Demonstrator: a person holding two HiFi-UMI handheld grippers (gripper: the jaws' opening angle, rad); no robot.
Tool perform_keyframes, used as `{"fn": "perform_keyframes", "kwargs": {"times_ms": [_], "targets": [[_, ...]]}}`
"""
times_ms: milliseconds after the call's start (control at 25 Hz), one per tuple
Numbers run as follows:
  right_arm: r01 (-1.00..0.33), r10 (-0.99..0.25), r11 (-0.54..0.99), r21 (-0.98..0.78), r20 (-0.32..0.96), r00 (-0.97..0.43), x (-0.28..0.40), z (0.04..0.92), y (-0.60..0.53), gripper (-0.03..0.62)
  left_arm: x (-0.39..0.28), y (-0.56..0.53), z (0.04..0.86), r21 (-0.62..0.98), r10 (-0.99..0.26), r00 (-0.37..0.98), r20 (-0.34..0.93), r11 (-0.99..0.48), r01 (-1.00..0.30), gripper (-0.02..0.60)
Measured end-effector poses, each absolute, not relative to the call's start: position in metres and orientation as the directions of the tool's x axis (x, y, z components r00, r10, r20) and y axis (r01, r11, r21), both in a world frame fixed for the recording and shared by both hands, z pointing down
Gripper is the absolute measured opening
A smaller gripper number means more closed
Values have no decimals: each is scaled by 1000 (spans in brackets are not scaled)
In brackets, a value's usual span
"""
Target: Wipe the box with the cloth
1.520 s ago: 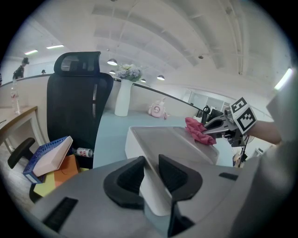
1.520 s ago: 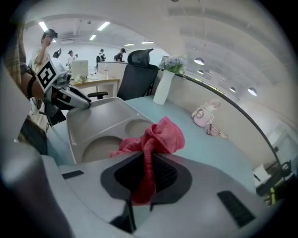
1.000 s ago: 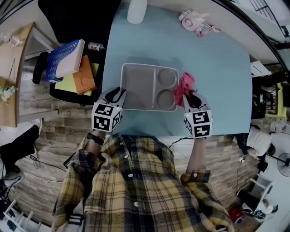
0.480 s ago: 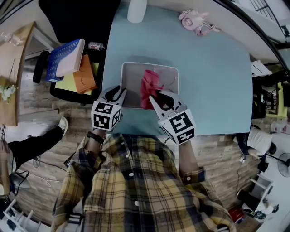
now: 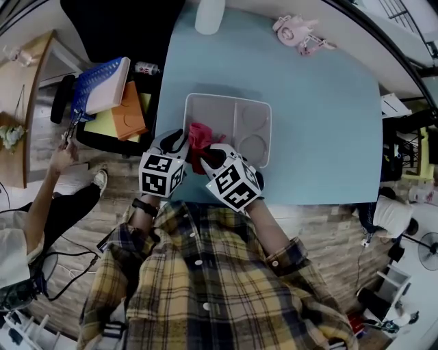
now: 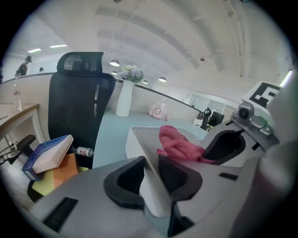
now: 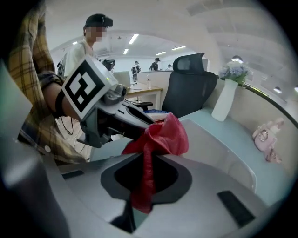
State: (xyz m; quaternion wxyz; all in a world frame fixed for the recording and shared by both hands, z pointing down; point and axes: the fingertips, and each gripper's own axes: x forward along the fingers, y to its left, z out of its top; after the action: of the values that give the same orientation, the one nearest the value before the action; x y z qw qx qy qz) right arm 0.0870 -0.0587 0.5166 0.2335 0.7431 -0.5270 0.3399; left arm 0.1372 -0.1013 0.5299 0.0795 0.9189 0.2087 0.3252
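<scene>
Pink cloth (image 5: 198,134), clamped in the right tool (image 5: 207,153), is sweeping across the divided box (image 5: 226,116) toward the left tool (image 5: 175,141), which is gripping its rim; wiping is progressing.

A pale blue worktop (image 5: 321,116) is filling the upper middle of the head view, reaching from the top edge down to about mid-frame. A shallow white box (image 5: 222,116) with divided compartments is lying flat on it, just left of centre and close to the lower edge of the worktop. A white vase (image 5: 209,14) is standing at the top edge, above the box. A pink toy (image 5: 298,33) is lying toward the upper right, well apart from both.
</scene>
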Motion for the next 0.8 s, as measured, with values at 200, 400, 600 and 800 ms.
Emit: {"fn": "perform_keyframes", "kwargs": {"times_ms": [200,400,600,800], "targets": [[-950,-610,-311,31,760,225,86,520,-58,49,136,-101,529,278,434,701,566,-901,334,97],[-944,-584,-325,52,775,243,91,522,-42,49,137,-99,530,273,434,699,569,-901,337,97],[-927,-557,-370,62,784,274,96,522,-18,49,137,-100,530,269,432,699,570,-902,338,97],[-911,-522,-404,87,795,308,101,520,10,49,138,-100,528,266,431,698,572,-902,339,97]]}}
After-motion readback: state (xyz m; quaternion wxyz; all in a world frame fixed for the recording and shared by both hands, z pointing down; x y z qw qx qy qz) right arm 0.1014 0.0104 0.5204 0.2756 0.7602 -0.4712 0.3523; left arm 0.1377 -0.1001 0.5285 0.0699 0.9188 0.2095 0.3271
